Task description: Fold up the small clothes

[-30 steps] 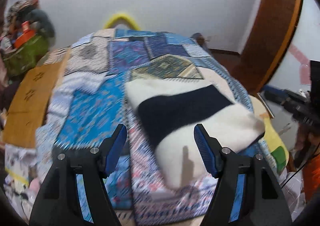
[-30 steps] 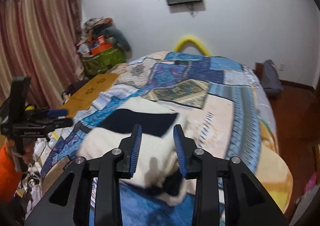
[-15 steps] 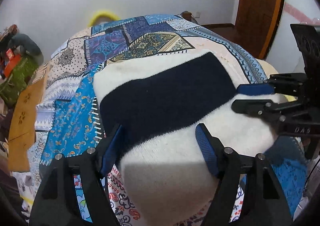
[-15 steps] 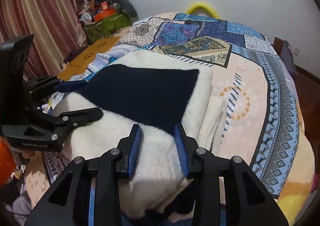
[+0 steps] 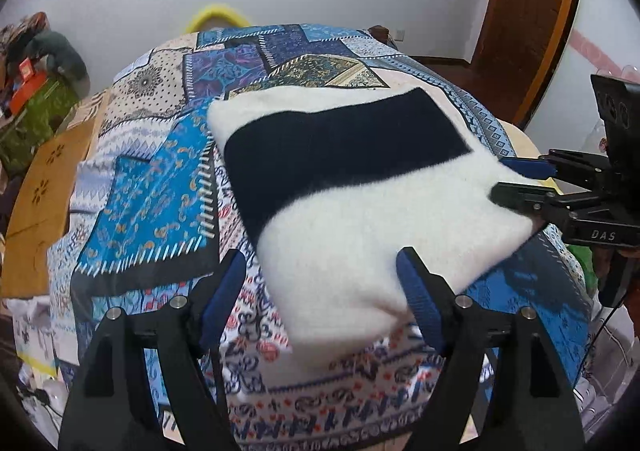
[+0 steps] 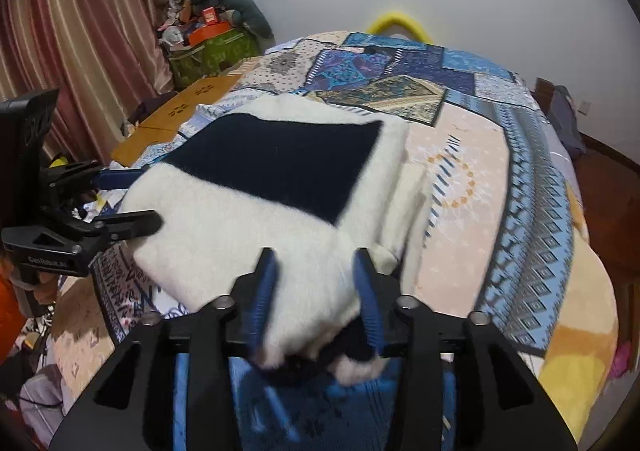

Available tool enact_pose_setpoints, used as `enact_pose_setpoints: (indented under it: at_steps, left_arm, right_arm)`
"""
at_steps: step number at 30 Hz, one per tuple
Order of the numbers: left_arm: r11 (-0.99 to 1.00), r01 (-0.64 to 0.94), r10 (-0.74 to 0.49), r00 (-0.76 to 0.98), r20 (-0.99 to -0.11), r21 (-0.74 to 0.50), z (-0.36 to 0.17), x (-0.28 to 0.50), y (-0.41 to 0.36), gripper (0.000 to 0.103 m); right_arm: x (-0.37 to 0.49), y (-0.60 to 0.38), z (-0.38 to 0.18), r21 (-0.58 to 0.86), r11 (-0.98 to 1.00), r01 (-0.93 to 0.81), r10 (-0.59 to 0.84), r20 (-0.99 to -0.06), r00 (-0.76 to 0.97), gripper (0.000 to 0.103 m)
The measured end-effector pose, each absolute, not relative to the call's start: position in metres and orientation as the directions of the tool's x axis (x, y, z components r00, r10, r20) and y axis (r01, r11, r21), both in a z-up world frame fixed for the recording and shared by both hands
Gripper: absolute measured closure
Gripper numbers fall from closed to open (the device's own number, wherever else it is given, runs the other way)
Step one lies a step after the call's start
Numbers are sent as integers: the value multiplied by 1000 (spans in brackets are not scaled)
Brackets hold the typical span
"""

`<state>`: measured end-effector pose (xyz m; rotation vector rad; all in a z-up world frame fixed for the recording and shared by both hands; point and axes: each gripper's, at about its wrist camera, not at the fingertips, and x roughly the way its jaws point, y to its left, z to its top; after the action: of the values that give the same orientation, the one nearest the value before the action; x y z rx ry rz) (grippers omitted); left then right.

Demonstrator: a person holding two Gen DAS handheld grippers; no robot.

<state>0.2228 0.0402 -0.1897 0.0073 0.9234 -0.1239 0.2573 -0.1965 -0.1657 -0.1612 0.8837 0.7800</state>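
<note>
Both handheld grippers are matte black plastic with ribbed blue pads and silver screw heads on the finger arms. Left gripper reads "CanRobot.AI" in white, right gripper "DAS".

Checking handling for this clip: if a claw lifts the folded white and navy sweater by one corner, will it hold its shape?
Probably not. The sweater looks soft and fluffy, so it would likely droop and unfold. Its stacked layers seem loose and may slide apart.

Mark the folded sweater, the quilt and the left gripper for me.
folded sweater (image 5: 360, 219): left wrist view, white front panel.
quilt (image 6: 460, 187): right wrist view, peach patch.
left gripper (image 5: 320, 295): left wrist view, between fingertips.
</note>
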Motion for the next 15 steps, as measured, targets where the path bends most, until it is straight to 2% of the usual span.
enact_pose_setpoints:
  at_steps: [7,12,15]
  left_arm:
    - [993,97,-107,607,-788,-60,-171,214,47,25]
    - [996,45,-87,625,-776,-76,-158,223,62,22]
    - [990,-6,-106,601,-792,-138,-163,238,75,20]
  right_arm:
    - [256,-211,-155,198,732,-652,545,-746,384,50]
    - [266,-222,-135,199,764,-614,547,-706,451,19]
    - [279,-224,-135,232,780,-581,549,-699,458,17]
